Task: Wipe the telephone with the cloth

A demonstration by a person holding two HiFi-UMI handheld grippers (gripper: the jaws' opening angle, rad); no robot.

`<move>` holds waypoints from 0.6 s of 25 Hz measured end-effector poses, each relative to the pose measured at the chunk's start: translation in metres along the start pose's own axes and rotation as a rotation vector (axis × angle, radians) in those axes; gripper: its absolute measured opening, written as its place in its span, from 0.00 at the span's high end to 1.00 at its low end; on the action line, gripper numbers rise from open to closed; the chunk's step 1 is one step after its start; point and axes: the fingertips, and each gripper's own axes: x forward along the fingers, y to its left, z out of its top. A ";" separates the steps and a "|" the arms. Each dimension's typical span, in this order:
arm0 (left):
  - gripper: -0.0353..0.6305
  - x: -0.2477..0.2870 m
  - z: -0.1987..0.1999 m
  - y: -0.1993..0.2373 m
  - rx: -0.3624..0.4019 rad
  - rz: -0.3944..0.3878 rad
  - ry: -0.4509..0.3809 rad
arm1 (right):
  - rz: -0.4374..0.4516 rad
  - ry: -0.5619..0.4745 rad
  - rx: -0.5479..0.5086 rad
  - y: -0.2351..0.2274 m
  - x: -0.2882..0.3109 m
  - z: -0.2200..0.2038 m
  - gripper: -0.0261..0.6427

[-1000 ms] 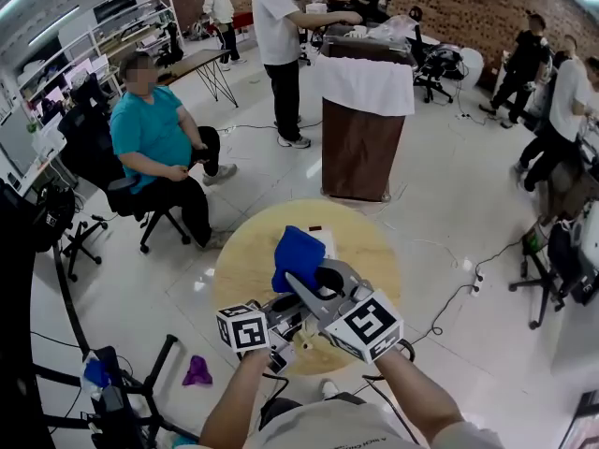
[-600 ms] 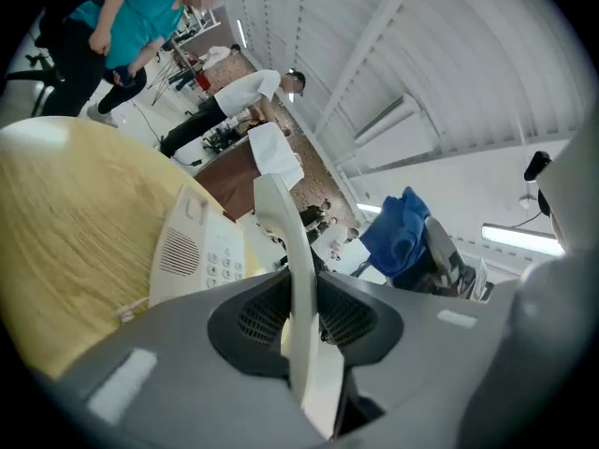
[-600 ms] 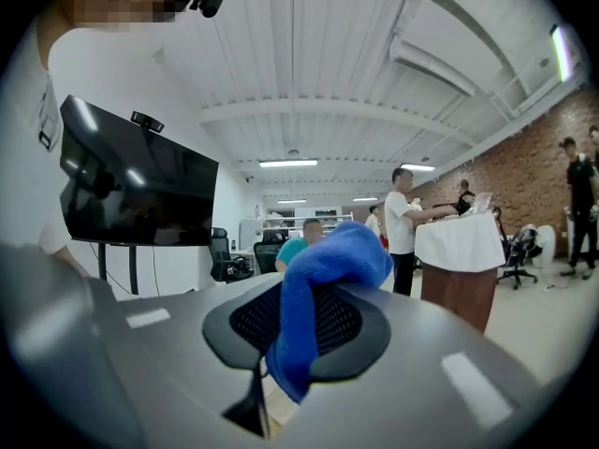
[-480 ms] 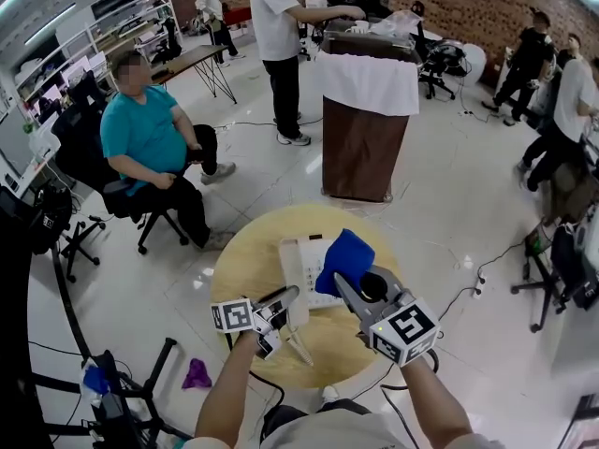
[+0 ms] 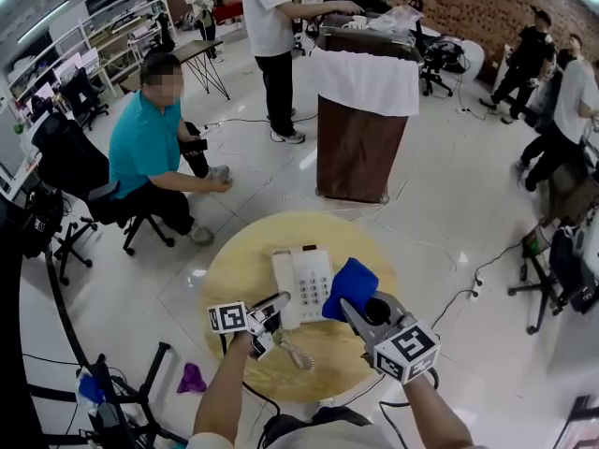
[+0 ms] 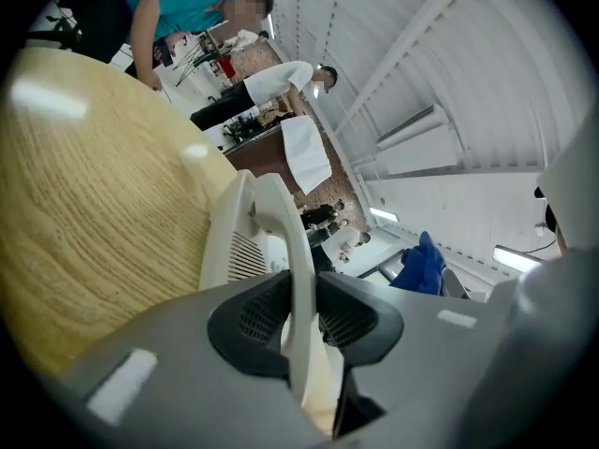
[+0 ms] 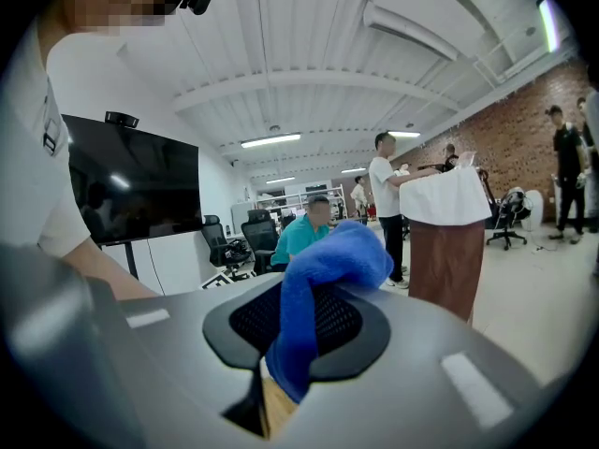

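- Nearest the camera, the left tool [image 6: 299, 313] is clamped on the white handset [image 6: 284, 223], its pads pressed to either side. The right tool [image 7: 295, 330] is closed on a fold of the blue cloth [image 7: 328, 260].
- Just ahead of them, the white telephone [image 5: 305, 282] lies keypad-up near the middle of the round, pale-wood desk [image 5: 241, 265]. The cloth sits at its right edge, though whether cloth and casing touch is hard to tell.
- A purple rag [image 5: 191, 378] lies on the glossy pale floor [image 5: 449, 204] left of the desk.
- Beyond, a seated person in a teal shirt [image 5: 145, 143] leans forward in an office chair. A brown lectern [image 5: 357, 143] draped in white stands behind the desk.
- Farthest back are shelving [image 5: 103, 31] at left and a brick wall [image 5: 468, 7].
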 end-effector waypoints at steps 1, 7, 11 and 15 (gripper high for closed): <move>0.82 0.001 0.001 0.003 -0.005 -0.003 -0.001 | -0.002 0.010 0.004 -0.002 -0.001 -0.004 0.86; 0.82 0.007 0.011 0.010 -0.009 -0.015 0.013 | -0.011 0.044 0.030 -0.009 -0.003 -0.018 0.86; 0.82 0.010 0.013 0.012 -0.026 -0.027 0.037 | -0.009 0.046 0.030 -0.013 -0.001 -0.018 0.86; 0.80 0.007 0.014 0.016 -0.028 -0.003 0.038 | 0.005 0.052 0.031 -0.009 0.004 -0.020 0.86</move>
